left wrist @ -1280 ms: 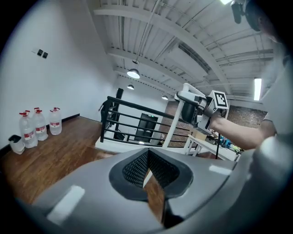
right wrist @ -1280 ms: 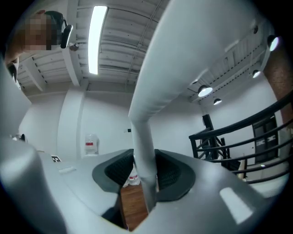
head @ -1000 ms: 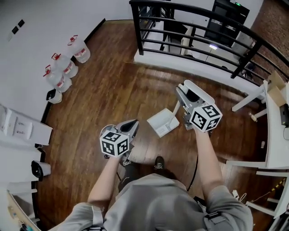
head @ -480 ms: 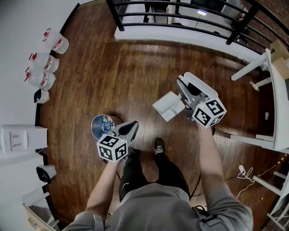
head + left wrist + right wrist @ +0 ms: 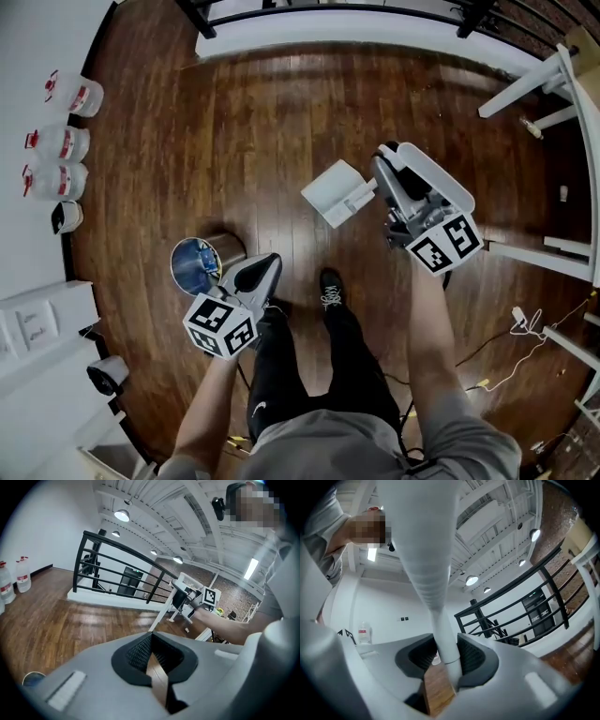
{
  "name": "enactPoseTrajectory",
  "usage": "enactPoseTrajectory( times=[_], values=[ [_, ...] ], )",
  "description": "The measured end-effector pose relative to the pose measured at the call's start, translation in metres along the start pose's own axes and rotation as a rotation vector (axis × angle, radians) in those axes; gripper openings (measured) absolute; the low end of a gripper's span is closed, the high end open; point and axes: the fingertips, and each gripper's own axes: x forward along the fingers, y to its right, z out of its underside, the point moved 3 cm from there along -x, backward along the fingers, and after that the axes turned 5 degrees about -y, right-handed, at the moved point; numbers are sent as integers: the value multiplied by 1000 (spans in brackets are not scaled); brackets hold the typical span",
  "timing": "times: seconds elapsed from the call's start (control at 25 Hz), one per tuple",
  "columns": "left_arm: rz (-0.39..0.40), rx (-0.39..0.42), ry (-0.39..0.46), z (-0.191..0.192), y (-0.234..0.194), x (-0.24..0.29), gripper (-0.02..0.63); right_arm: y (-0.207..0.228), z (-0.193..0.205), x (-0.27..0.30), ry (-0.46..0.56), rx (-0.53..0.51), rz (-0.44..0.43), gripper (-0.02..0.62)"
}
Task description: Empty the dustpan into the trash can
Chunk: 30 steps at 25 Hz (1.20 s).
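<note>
My right gripper (image 5: 382, 184) is shut on the handle of the white dustpan (image 5: 331, 192), which hangs over the wood floor in the head view. In the right gripper view the white handle (image 5: 427, 564) rises up from between the jaws of this gripper (image 5: 446, 654). A small round metal trash can (image 5: 195, 262) with blue inside stands on the floor at lower left, and its rim (image 5: 32, 678) also shows in the left gripper view. My left gripper (image 5: 266, 262) hovers just right of the can, its jaws (image 5: 151, 643) shut with nothing between them.
Three clear water jugs (image 5: 58, 142) line the white wall at left. A black railing (image 5: 201, 15) runs along the top. White table legs (image 5: 525, 89) and floor cables (image 5: 521, 322) are at right. The person's shoe (image 5: 330, 290) sits between the grippers.
Both grippers have sunk toward the floor. The trash can has come into view beside the left gripper. The dustpan stays held in the right gripper, now nearer the can.
</note>
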Motion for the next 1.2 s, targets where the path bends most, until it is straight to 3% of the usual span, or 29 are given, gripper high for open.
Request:
enactPoseTrajectory(
  times=[0.2,0.48,0.92,1.2],
  values=[
    [43,11,-32,10,12,22,5,-5,12,-24,36,-11,49,127],
    [83,45,-44,5,24,19,5,2,27,-72,88,38,281,132],
    [195,105,-42,-6,39,-2,5,-28,48,-108,-45,-16,580,161],
    [233,115,-25,-23,40,-28,5,-58,60,-115,-153,38,719,282]
  ],
)
